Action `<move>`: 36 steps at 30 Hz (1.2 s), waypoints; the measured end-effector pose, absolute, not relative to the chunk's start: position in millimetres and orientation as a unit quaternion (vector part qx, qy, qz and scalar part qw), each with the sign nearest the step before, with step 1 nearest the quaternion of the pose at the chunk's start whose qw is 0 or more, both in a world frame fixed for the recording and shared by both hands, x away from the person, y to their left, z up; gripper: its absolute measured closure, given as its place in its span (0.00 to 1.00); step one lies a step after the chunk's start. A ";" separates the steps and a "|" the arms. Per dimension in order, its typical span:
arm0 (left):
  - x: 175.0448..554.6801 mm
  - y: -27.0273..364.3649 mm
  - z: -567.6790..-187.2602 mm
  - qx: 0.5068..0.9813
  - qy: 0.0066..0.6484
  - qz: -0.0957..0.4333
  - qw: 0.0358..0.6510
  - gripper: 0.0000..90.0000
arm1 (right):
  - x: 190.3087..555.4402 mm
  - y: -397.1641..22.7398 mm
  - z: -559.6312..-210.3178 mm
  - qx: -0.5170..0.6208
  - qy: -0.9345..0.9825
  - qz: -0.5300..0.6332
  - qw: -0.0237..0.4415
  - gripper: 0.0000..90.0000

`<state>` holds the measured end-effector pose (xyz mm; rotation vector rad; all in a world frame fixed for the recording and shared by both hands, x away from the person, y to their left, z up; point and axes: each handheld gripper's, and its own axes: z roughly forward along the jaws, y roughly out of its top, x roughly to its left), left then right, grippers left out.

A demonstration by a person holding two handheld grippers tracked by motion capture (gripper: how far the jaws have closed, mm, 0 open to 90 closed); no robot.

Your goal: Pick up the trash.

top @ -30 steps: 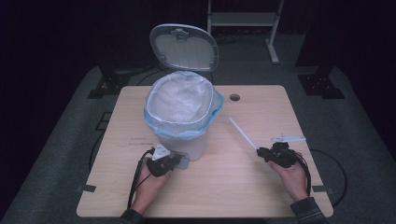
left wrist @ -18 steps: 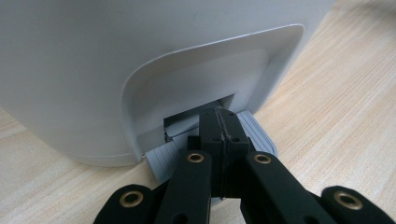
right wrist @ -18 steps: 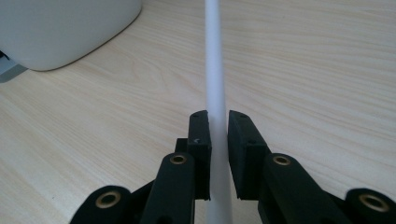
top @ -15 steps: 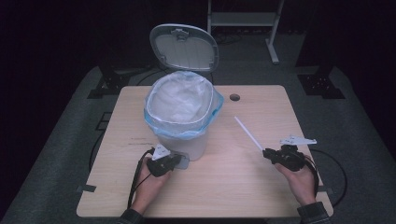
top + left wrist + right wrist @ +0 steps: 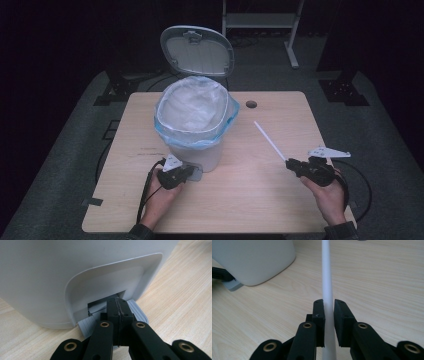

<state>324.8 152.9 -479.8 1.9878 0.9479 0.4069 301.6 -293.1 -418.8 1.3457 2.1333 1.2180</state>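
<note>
A white pedal bin (image 5: 195,150) lined with a blue-edged bag stands mid-table, its lid (image 5: 197,50) up. My left gripper (image 5: 186,172) is shut with nothing between its jaws. Its tips (image 5: 117,303) rest on the bin's grey pedal (image 5: 138,311), under the recess in the bin's wall (image 5: 50,277). At the right, my right gripper (image 5: 291,164) is shut on one end of a thin white straw (image 5: 269,140). The straw (image 5: 327,277) runs straight out between the pads (image 5: 319,312) toward the far side of the table. The bin (image 5: 254,257) lies to its left.
The wooden table (image 5: 260,200) has a round cable hole (image 5: 251,104) behind the straw. Black cables trail from both grippers over the near edge. A metal shelf frame (image 5: 260,20) and dark stands sit on the floor beyond the table.
My right gripper has moved right and toward the near edge, carrying the straw with it. The left gripper has stayed on the pedal and the lid has stayed up.
</note>
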 end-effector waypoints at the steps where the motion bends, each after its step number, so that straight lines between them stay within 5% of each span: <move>1: 324.8 152.8 -479.8 0.799 0.381 0.163 0.436 1.00 | 301.0 -293.0 -417.4 0.473 0.749 0.431 0.170 0.88; 36: 324.8 153.0 -479.7 0.799 0.382 0.163 0.435 1.00 | 279.4 -291.3 -352.5 0.431 0.732 0.491 0.191 0.88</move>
